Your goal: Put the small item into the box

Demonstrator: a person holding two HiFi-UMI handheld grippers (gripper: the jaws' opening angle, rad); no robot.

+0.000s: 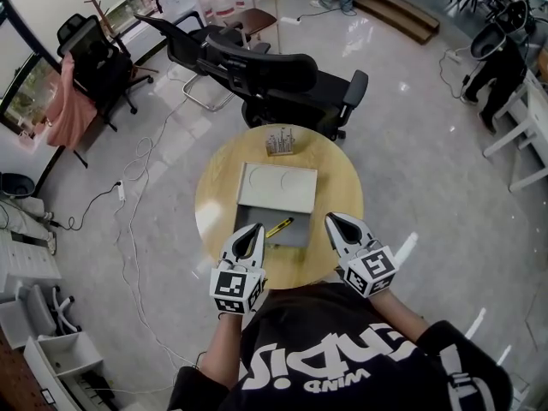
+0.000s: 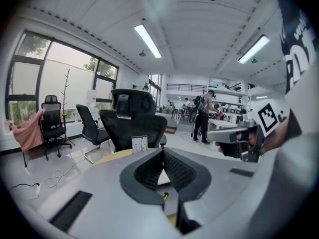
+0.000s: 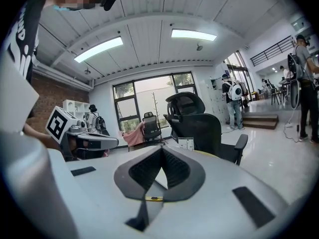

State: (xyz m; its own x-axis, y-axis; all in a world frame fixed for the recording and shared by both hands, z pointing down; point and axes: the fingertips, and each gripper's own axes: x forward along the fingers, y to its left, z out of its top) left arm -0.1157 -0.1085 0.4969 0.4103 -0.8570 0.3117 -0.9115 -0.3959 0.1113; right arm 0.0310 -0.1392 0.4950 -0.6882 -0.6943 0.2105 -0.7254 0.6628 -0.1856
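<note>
Left gripper [image 1: 255, 229] and right gripper [image 1: 332, 219] are hovering over the near edge of a round, light wooden table [image 1: 338, 178]. Each is empty, its jaws pressed together at the tips. Between the two, a small yellow stick-shaped item [image 1: 280, 227] is lying in the near half of an open, flat grey box [image 1: 295, 236]. A small rack of metal pieces [image 1: 280, 142] is standing at the table's far edge, before black office chairs [image 1: 274, 71].
</note>
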